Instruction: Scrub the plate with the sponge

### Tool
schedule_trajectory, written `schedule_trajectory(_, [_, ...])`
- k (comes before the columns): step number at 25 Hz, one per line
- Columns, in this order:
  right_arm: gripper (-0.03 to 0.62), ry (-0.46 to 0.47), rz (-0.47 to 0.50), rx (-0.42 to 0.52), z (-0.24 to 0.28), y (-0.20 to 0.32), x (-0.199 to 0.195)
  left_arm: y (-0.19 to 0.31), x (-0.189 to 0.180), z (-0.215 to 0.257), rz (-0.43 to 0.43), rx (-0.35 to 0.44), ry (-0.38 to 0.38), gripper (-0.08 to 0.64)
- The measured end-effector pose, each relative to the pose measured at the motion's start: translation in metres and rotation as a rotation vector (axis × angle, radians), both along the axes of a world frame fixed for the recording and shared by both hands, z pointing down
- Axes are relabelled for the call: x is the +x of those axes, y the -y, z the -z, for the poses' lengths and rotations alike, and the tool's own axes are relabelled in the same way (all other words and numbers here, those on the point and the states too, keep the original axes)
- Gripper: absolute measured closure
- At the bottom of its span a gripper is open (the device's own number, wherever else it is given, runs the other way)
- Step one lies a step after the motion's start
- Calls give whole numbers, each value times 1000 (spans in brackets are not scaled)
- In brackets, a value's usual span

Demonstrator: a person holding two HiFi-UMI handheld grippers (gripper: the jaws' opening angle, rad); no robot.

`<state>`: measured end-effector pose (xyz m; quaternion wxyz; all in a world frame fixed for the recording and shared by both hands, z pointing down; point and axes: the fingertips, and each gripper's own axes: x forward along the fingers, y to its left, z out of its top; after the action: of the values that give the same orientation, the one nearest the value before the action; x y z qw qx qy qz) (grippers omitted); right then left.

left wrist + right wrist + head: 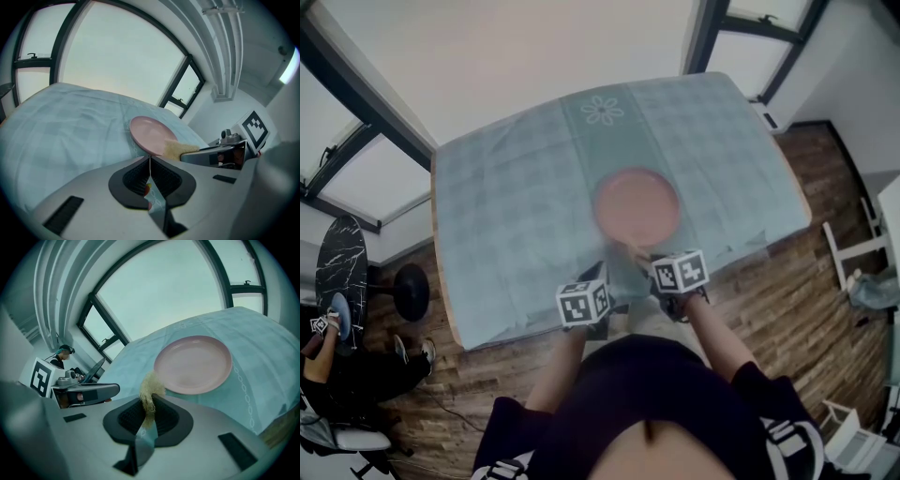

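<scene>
A person is holding two grippers over the near side of a table, just short of a plate.
The teal-clothed table (506,216) is carrying the round pink plate (637,204), lying flat near its middle. The left gripper (150,159) is pressing its jaws together on nothing. The right gripper (149,401) is pinching a yellowish sponge (151,389), whose long axis is running along the jaws, frayed end pointing at the plate's near rim.
</scene>
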<state>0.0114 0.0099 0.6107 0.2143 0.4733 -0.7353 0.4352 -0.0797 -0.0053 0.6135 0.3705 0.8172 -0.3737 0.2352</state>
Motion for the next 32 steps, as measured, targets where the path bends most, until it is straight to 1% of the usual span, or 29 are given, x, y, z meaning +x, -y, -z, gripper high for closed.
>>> schedule_trajectory(5, [557, 7, -21, -1, -3, -4, -2, -2, -2, 0, -9, 10, 0, 545])
schedule_trajectory(9, [557, -3, -36, 33, -2, -6, -5, -2, -4, -1, -1, 12, -8, 545])
schedule_trajectory(12, [557, -11, -44, 37, -3, -9, -7, -1, -6, -1, 8, 7, -15, 545])
schedule_trajectory(17, [557, -5, -27, 24, -4, -11, -13, 1, -8, -1, 17, -1, -23, 545])
schedule_trajectory(21, [557, 20, -27, 31, -3, -10, -17, 0, -9, -3, 17, -5, -23, 545])
schedule_trajectory(27, [557, 13, -2, 35, -4, -10, -23, 0, -14, -5, 32, -11, -21, 545])
schedule_trajectory(32, [557, 46, -8, 45, -3, -7, -25, 0, -15, -5, 40, -13, -20, 545])
